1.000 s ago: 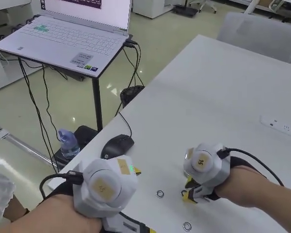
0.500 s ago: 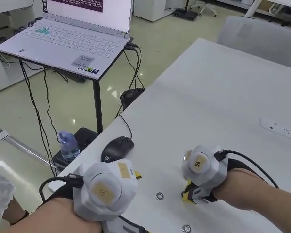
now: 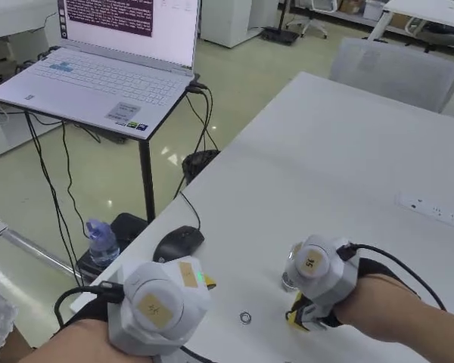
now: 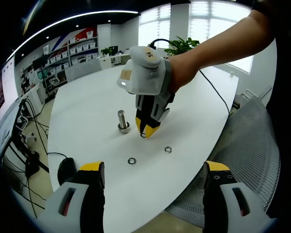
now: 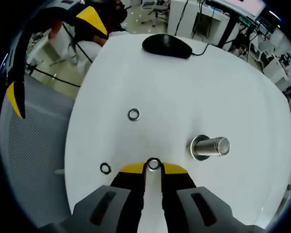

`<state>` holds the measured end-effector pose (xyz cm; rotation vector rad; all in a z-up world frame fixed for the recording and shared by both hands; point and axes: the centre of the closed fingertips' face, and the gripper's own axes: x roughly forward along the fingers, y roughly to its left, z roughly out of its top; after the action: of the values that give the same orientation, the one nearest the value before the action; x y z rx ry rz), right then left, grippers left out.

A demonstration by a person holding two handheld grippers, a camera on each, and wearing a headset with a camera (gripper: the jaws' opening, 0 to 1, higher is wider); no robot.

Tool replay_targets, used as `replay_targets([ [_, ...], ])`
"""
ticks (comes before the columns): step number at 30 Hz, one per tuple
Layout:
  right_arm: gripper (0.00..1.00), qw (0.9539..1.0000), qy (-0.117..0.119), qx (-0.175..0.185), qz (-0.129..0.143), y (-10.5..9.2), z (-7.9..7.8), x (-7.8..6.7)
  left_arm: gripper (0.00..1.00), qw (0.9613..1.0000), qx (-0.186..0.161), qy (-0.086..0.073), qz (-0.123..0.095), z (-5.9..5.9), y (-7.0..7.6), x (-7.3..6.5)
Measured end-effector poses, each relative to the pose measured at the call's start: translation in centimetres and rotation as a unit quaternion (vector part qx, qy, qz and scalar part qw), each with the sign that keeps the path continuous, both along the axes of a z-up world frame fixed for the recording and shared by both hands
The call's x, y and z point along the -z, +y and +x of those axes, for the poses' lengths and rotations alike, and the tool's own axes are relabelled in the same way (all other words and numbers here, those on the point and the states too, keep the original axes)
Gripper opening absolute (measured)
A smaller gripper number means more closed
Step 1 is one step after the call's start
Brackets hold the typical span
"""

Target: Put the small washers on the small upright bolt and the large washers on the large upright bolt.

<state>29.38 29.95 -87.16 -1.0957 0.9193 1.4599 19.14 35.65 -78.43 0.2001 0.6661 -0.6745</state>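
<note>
Nearest, left tongs [image 4: 153, 167]: jaws wide apart, nothing between them, held over the near edge of the white surface [image 4: 87, 107]. Just ahead of these tongs, silver washer [image 4: 132, 160] lying flat. A little farther and to their right, darker washer [image 4: 168, 149], also flat. Low to their left, near the edge of the surface, black computer mouse [image 4: 66, 170] with its cable.

Beyond the two loose washers, right tongs [image 4: 145, 132] pointing down, jaws nearly together and clamped on a third washer [image 5: 153, 164] between the yellow tips. Contact between tips and surface: cannot tell.

Just beside the right tongs, upright bolt [image 5: 209, 147], wide end down, well apart from the left tongs; in the right gripper view, right of the clamped tips.

Farther off in the head view, white power strip [image 3: 435, 208] beyond the right tongs. Beyond the left tongs, off the surface, water bottle [image 3: 98, 238] on the floor and open laptop [image 3: 98, 76] on a stand. Farthest, grey chair [image 3: 390, 72] at the far edge.
</note>
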Motion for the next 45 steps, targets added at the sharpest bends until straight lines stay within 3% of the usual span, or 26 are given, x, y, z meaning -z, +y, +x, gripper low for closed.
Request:
replay_targets([
  [16,0.13,0.9985,0.002,0.055,0.002,-5.3,0.0,-3.1,0.83,0.9999,0.012,0.001,0.003,0.5,0.3,0.3],
  [22,0.13,0.9962,0.0,0.087,0.003,-8.0,0.1,-4.1,0.83,0.9998,0.018,0.0,0.004,0.9,0.4,0.3],
  [32,0.13,0.9915,-0.005,0.13,-0.005,-11.7,1.3,-4.8,0.83,0.9997,0.026,0.003,0.006,1.0,0.3,0.5],
  [45,0.13,0.9867,-0.01,0.162,-0.007,-14.3,2.9,-5.0,0.83,0.9995,0.029,0.005,0.012,1.1,0.4,0.7],
])
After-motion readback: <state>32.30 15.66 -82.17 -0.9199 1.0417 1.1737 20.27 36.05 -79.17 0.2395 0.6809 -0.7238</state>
